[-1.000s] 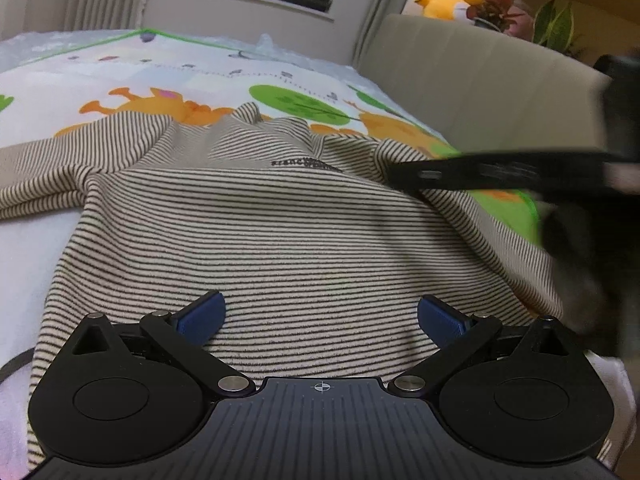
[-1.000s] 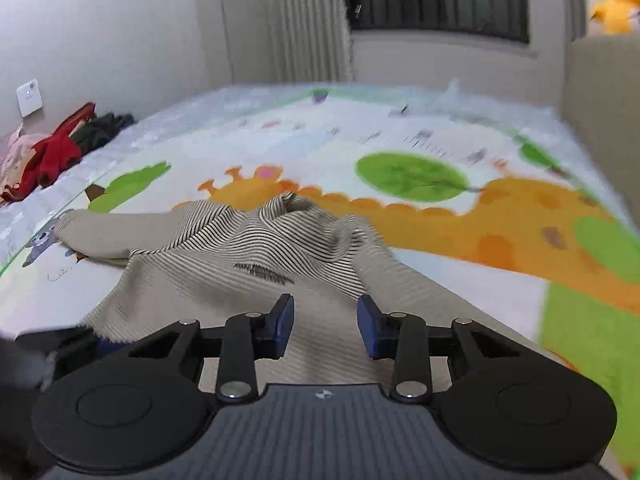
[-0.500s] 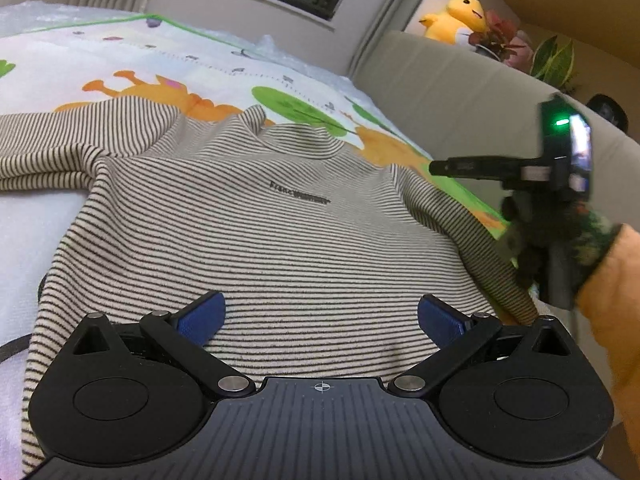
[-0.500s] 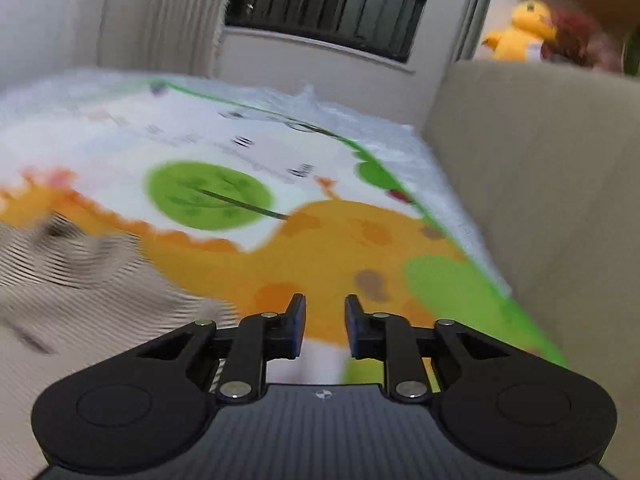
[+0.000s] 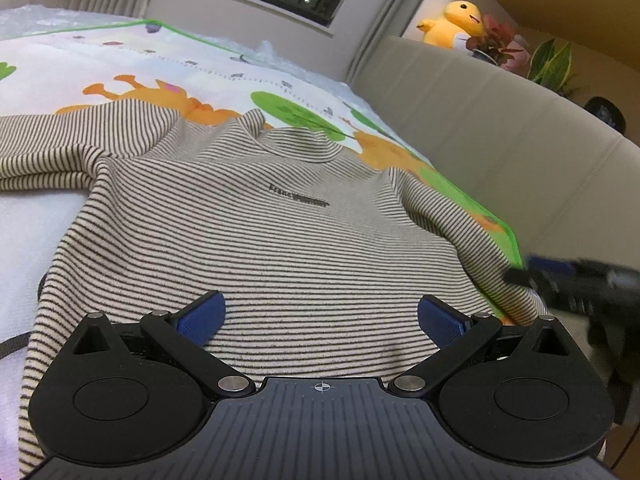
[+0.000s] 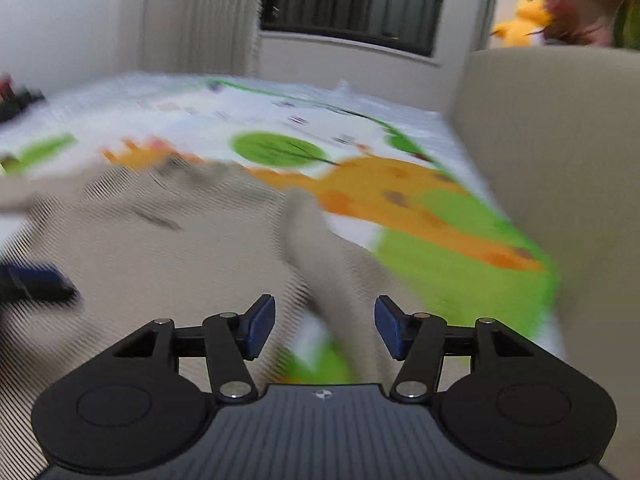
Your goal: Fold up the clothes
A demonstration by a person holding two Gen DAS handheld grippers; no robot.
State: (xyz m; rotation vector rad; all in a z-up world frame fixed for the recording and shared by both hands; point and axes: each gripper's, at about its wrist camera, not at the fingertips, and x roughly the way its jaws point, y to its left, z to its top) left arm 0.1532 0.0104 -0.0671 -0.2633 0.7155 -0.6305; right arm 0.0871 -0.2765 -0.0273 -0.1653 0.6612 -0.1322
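A beige shirt with thin dark stripes [image 5: 260, 240] lies spread face up on the cartoon play mat [image 5: 168, 60], collar away from me, one sleeve stretched to the left. My left gripper [image 5: 320, 316] hovers open over the shirt's lower hem, nothing between its blue pads. In the blurred right wrist view the shirt [image 6: 160, 248] fills the lower left, its right sleeve [image 6: 320, 248] running down between the fingers. My right gripper [image 6: 324, 328] is over that sleeve, its jaws opening, pads clear of the cloth. It also shows as a dark blur [image 5: 576, 280] beside the sleeve end.
A beige sofa [image 5: 500, 140] borders the mat on the right, close to the shirt's right sleeve. A yellow plush toy [image 5: 456, 24] and potted plants [image 5: 548, 60] stand behind it. A window and curtains close off the far end.
My right gripper swung right off the shirt, nearly closed, then came back down over the right sleeve with its jaws wider. The left gripper stayed open over the hem, hardly moving.
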